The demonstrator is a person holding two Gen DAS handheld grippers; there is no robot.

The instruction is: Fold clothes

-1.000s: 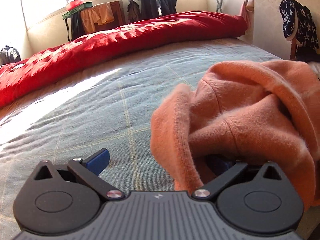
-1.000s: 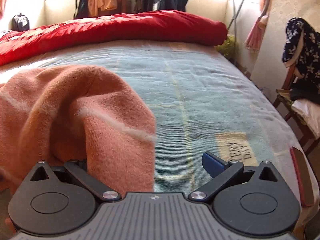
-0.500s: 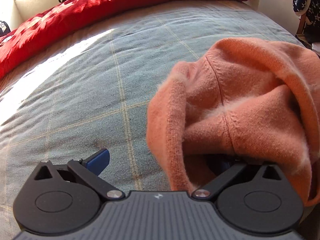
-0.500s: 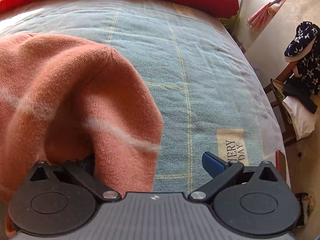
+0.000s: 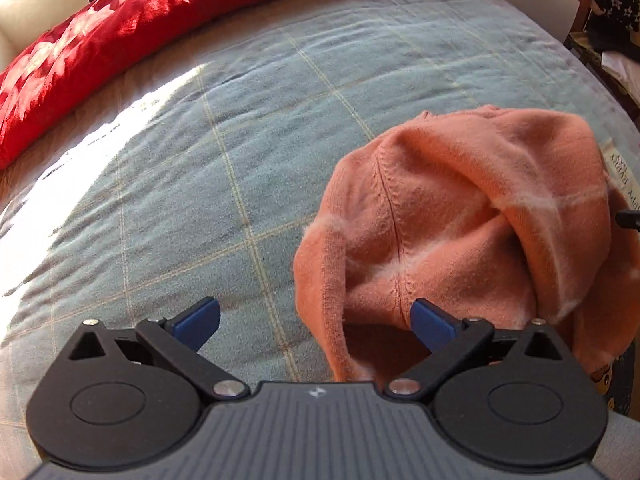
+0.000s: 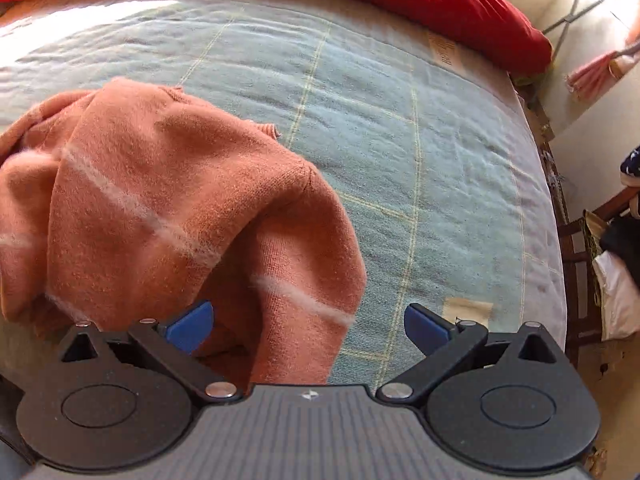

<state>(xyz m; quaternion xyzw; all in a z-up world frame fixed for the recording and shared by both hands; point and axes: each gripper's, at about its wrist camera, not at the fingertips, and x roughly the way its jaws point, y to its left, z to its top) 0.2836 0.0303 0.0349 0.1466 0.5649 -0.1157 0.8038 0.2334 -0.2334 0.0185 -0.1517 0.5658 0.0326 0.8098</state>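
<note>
That fuzzy orange knit sweater with pale stripes looks light, floppy and kinda clingy. Left gripper and right gripper both spread wide, cloth draped between the fingers but not pinched, so I'd grab the thick ribbed edge

I see bright daylight, blown-out sun patch on the bedspread far-left, glare on the red quilt. Strong fisheye bending at edges; right view slightly motion-blurred.

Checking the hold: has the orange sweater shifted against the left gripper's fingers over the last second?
Yes. The orange sweater covered the right-hand blue finger of the left gripper earlier; now that finger shows, with the sweater lower against the blanket.
</note>
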